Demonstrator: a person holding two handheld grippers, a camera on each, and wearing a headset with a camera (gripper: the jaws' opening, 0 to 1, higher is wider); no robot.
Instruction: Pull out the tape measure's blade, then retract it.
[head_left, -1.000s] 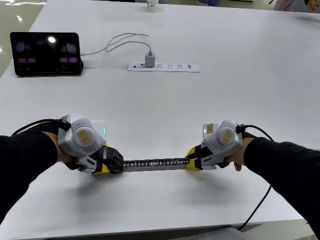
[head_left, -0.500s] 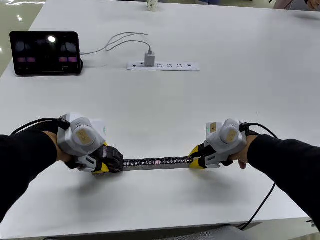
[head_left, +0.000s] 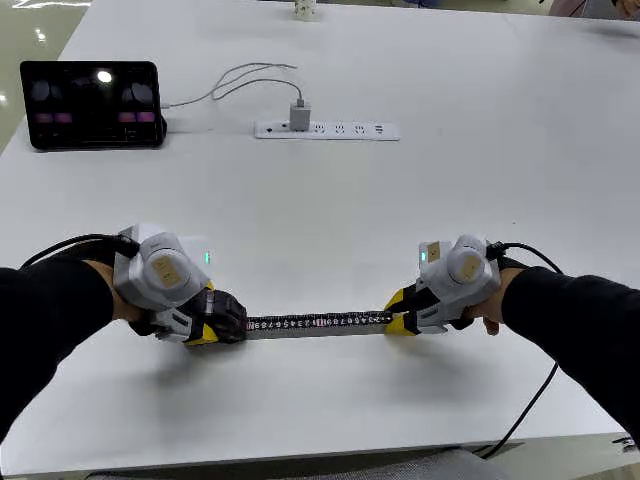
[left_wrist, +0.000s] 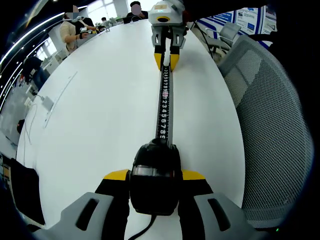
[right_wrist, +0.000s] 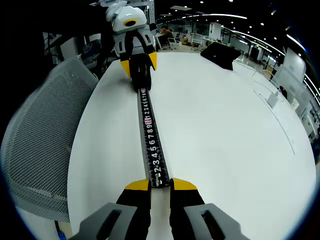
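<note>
Tape measure: black rounded plastic case (left_wrist: 156, 192), clamped between the jaws of the left gripper (left_wrist: 155, 176), which press on both of its sides. The dark steel blade with white numerals (right_wrist: 151, 140) runs straight out from the case, lying flat on the white table (head_left: 400, 200). Its free end is held between the yellow tips of the right gripper (right_wrist: 160, 186), whose jaws are drawn almost together on it.

Risks, as judged:
- The hold on the blade end is narrow. If the tips slip or part suddenly, the spring is expected to whip the blade back into the case.
- If the right jaws are lifted or twisted, the blade may kink.
- If the case turns in the left jaws, the blade may bind at the mouth during retraction.

Views compared: a black tablet (head_left: 93, 106) and a white power strip (head_left: 327, 132) are seen in the head view, well beyond both jaws. A grey mesh chair (left_wrist: 270, 125) is seen beside the table in the left gripper view. The low numerals at the pinched end are legible in the right gripper view.
</note>
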